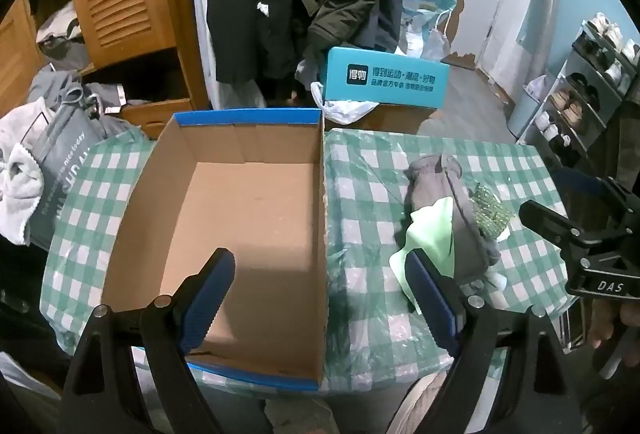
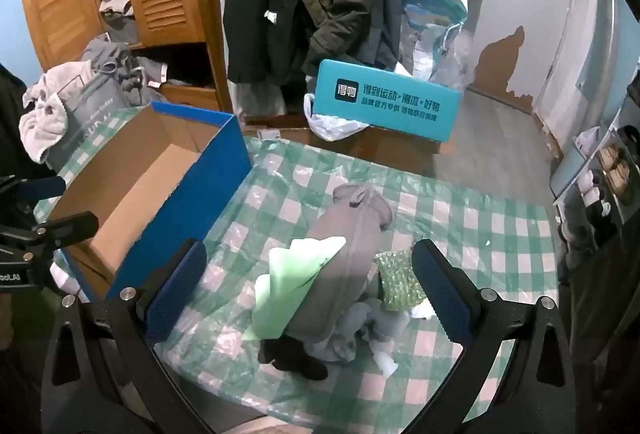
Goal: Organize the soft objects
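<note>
Green-checked tablecloth (image 2: 460,218) is spread under an empty shoebox (image 1: 240,218) and a heap of soft cloths (image 2: 340,274); left gripper (image 1: 320,298) and right gripper (image 2: 308,290) are held wide open, nothing grasped.

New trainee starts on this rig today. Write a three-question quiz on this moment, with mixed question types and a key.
1. True or false: the open cardboard box already holds some soft items.
2. Multiple choice: the light green cloth lies
A. inside the box
B. on the pile of soft items, against the grey garment
C. on the teal box behind the table
3. Fill in: the jaws of the right hand-held gripper stand ____ above the pile on the checked tablecloth.

Key
1. False: its bottom is bare.
2. B
3. open, as do those of the left hand-held gripper, with nothing held.
</note>
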{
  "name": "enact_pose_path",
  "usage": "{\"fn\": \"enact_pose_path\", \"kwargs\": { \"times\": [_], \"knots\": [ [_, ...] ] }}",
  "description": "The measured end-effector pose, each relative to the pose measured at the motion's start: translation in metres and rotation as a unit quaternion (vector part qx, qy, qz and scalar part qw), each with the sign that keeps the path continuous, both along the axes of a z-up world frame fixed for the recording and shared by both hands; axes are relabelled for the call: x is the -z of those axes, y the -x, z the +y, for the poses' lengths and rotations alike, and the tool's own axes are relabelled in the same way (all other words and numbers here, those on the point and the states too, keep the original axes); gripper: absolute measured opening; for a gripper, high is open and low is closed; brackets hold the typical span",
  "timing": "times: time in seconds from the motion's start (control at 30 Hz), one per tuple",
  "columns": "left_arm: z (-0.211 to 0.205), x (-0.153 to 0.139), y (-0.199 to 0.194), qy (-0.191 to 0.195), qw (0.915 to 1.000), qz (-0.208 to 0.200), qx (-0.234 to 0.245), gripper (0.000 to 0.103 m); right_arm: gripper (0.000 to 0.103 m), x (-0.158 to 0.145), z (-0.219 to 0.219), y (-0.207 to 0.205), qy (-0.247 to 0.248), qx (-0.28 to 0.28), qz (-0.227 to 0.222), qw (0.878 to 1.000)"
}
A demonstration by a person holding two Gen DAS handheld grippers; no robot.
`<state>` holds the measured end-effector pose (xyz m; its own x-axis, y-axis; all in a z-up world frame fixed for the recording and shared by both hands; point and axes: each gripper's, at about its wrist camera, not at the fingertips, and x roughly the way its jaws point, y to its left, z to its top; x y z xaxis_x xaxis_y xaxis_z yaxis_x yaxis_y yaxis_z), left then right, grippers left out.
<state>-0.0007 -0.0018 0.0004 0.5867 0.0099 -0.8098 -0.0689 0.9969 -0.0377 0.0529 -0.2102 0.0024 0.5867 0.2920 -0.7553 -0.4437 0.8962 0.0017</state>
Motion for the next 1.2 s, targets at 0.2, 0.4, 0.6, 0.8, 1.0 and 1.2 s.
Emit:
{"fn": "enact_pose_path", "kwargs": {
  "times": [0.2, 0.4, 0.6, 0.8, 1.0, 1.2],
  "knots": [
    [-0.004, 0.013, 0.008, 0.014, 0.9999, 0.003, -0.007, 0.088, 0.101, 0.000, -0.004, 0.001, -0.001, -0.001, -0.006, 1.000],
    [0.001, 0.012, 0.004, 0.019, 0.9998, 0.009, -0.005, 0.088, 0.101, -0.001, 0.000, 0.000, 0.007, -0.002, -0.001, 1.000],
    [0.004, 0.009, 0.000, 0.030, 0.9995, 0.011, -0.006, 0.088, 0.101, 0.001, 0.000, 0.001, 0.005, -0.003, 0.004, 1.000],
    [0.004, 0.008, 0.000, 0.034, 0.9994, 0.004, -0.006, 0.088, 0.101, 0.000, 0.001, 0.000, 0.004, -0.003, 0.007, 1.000],
    [0.004, 0.008, 0.000, 0.035, 0.9994, 0.007, -0.003, 0.088, 0.101, 0.002, 0.001, 0.000, 0.002, -0.003, 0.008, 1.000],
    [0.003, 0.009, 0.001, 0.035, 0.9994, 0.008, -0.003, 0.088, 0.101, 0.001, 0.000, 0.000, 0.001, -0.004, 0.009, 1.000]
  ]
}}
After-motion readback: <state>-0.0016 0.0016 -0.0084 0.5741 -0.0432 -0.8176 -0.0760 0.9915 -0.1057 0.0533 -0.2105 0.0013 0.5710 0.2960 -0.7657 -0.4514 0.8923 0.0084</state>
